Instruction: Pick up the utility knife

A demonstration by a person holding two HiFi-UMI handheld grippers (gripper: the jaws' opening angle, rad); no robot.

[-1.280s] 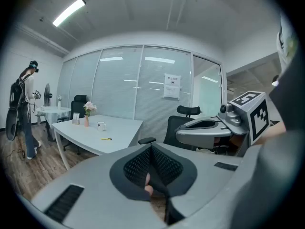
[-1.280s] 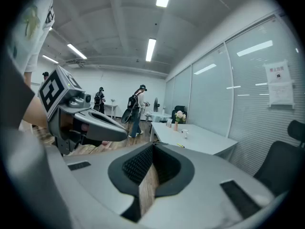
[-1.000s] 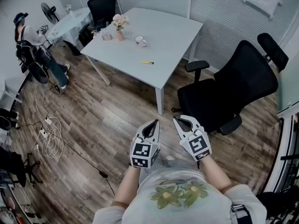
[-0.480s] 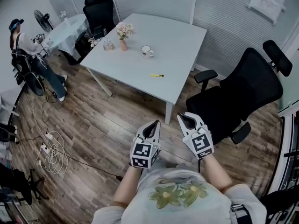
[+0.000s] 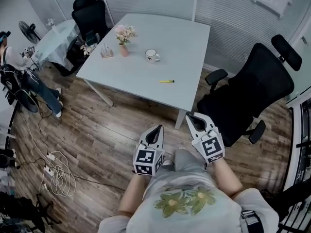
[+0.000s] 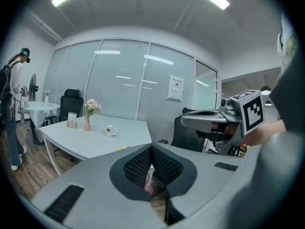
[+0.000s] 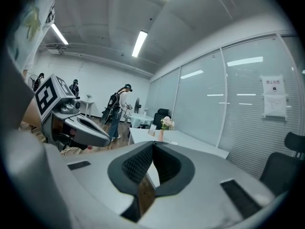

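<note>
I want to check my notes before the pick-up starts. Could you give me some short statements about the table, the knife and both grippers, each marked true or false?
1. The utility knife lies on the table. True.
2. The left gripper holds the knife. False: its jaws are shut on nothing, short of the table.
3. A mug stands on the table. True.
4. The right gripper has its jaws wide apart. False: they are shut.
5. The vase of flowers lies on the floor. False: it stands upright on the table.

Slim yellow utility knife [image 5: 166,81] lies flat on the white table [image 5: 146,72]; near its front edge.
</note>
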